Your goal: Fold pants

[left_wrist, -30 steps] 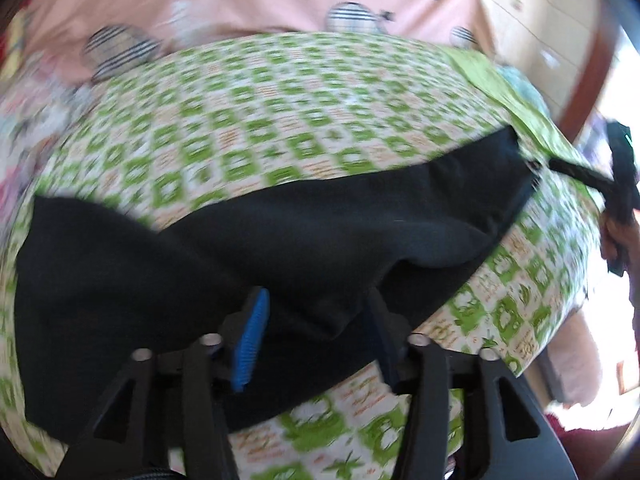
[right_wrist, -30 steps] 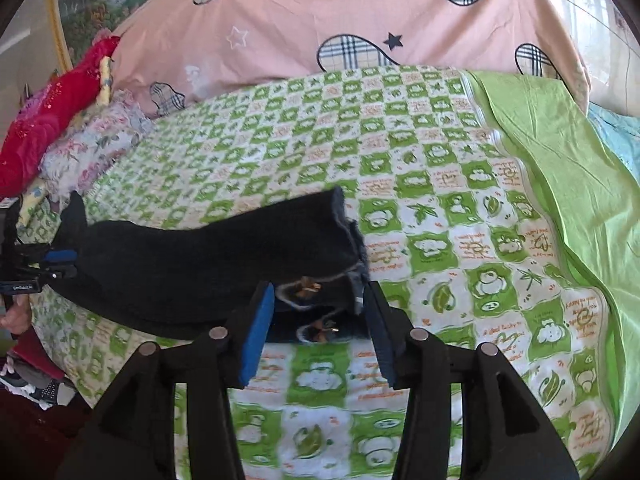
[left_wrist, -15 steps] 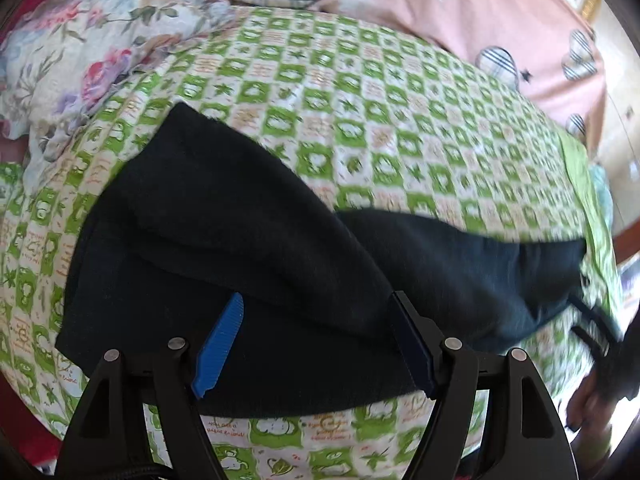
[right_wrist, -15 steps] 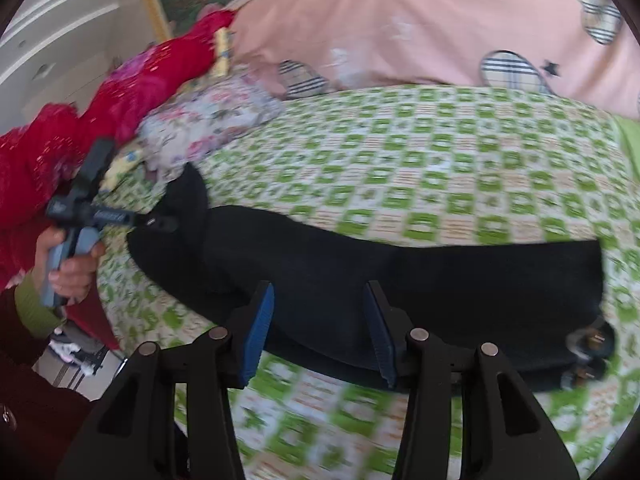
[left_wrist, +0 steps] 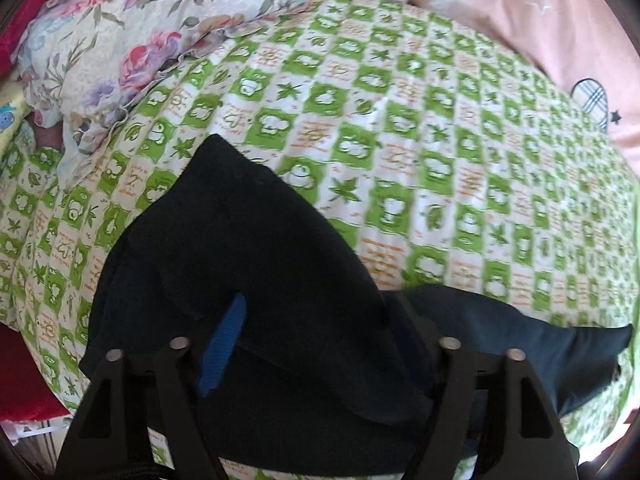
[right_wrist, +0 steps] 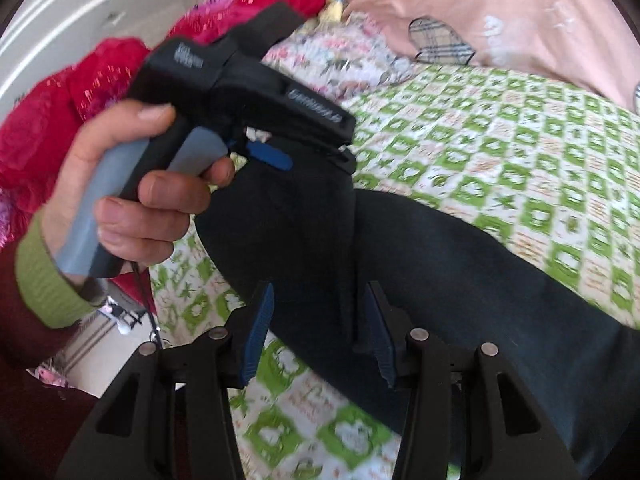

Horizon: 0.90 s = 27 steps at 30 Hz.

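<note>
**Black pants, one end folded over**

Black pants lie on the green bed. The left gripper has just been closing on the folded cloth. The right gripper came across, jaws apart around cloth. Half done, maybe.

pants covering left jaws' right pad

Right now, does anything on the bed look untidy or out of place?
Yes. The black pants lie unevenly on the green checked sheet: one flap is thrown over at an angle, its corner pointing toward the floral pillow, so the edges do not line up. Nothing looks spilled or damaged.
</note>
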Motion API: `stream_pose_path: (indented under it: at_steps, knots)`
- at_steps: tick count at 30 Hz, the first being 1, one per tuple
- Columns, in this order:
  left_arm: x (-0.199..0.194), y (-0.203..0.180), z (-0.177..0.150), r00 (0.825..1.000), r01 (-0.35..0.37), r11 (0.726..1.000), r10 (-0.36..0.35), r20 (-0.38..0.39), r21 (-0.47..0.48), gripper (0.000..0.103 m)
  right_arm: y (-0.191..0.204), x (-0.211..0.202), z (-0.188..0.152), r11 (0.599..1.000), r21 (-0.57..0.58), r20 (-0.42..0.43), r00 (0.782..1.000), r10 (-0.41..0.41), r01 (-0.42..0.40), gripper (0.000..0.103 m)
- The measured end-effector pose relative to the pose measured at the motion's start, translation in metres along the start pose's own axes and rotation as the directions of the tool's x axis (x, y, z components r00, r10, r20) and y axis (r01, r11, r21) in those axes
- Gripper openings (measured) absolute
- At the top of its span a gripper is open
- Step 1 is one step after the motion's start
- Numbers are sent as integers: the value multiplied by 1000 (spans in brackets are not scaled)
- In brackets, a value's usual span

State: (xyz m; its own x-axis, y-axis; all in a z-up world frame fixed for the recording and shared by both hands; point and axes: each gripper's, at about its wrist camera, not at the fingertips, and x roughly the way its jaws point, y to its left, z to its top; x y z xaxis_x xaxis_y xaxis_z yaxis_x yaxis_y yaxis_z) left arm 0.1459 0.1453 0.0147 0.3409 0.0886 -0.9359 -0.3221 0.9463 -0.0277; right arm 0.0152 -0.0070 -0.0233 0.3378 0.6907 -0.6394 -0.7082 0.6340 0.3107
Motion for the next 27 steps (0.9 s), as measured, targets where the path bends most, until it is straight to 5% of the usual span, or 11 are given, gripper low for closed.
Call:
stream_pose_path:
  at_steps: [2,5,7,9,14,20,27]
  knots:
    - [4,2,-4,1000,2,1000,-2,2,15,20,0,15,2,999,-29,-39,999,-32,31,48]
    - [4,12,-8,999,48,999,-48,21,1,9,-1,29,2,997,-56,-79,995,-56,52,45]
    - [-3,21,-13,994,90,996,-90,55,-8,8,-4,31,3,997,-56,-90,994,-64,59,20]
    - [-15,30,-21,986,132,991,-130,101,-11,7,-9,28,5,997,-42,-88,994,-69,66,8]
    - [-51,57,-40,953,231,973,-220,209,-29,5,-6,5,19,999,-42,-28,999,-27,25,7]
    - [-76,106,-75,895,353,931,-308,322,-91,5,35,-12,27,978,-206,4,1000,-22,22,7]
    - [-51,142,-120,888,410,897,-351,297,-166,5,58,8,9,939,-336,-78,992,-104,72,7]
